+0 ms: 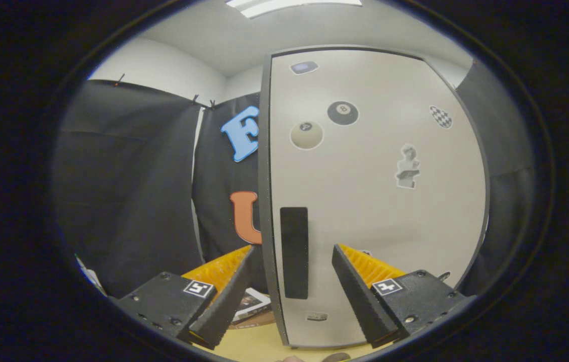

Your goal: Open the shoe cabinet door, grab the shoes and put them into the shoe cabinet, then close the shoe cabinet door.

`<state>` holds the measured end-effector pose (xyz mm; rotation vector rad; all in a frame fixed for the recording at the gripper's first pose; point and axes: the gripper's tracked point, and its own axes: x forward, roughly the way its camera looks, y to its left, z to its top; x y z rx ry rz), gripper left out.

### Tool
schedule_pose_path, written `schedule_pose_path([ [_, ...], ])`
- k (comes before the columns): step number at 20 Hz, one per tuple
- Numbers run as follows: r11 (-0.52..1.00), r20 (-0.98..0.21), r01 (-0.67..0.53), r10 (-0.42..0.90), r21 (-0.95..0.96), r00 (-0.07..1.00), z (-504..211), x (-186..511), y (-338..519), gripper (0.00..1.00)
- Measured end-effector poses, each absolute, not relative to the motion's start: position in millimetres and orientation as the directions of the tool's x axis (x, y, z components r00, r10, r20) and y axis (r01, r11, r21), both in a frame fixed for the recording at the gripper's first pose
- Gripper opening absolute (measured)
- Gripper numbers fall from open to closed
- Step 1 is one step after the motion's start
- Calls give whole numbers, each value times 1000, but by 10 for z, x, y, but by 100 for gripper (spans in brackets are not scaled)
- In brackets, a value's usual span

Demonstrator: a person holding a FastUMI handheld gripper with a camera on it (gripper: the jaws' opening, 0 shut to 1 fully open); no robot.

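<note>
While the door stands closed, everything here turns on its left edge and the dark pull beside it.

Left finger: the black ridged left finger with an orange back (234, 286) sits just left of the door's free edge, in front of the black cloth wall.

Gripper: the two-finger gripper (292, 254) is spread wide, clasping nothing; the door edge and the pull lie in the gap between its fingers, seemingly a little beyond the tips.

Door edge: the dark grey vertical edge of the door (264, 176) runs top to bottom; hinges likely on the far right side, though I cannot see them.

Handle: the flat black rectangular handle (294, 251) sits low on the panel, just right of that edge. Best place to take hold; whether it is a recess or a raised pull I cannot tell.

Door: the tall pale grey shoe cabinet door with round and figure stickers (364, 211) looks like a stiff, smooth, light board. It should swing easily, but its flat face offers no grip, so fingers could slip.

Right finger: the matching black right finger (359, 289) overlaps the lower panel.

Shoes: not located.
</note>
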<state>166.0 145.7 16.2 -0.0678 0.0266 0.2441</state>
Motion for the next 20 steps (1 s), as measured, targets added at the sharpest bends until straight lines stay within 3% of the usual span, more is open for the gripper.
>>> schedule_pose_path([
  [1, 971, -51, -232, 230, -59, 972, 115, 1709, 1460, 99],
  [3, 963, -58, -270, 268, -12, 962, 93, 1766, 1588, 77],
  [6, 973, -44, -232, 231, -15, 972, 130, 1851, 1556, 43],
  [10, 976, -155, -209, 197, -65, 968, -149, 2037, 1554, 42],
  [15, 982, -138, -188, 186, -1, 973, -142, 2039, 1523, 37],
  [20, 970, -159, -241, 244, 41, 957, -148, 1886, 1478, 34],
])
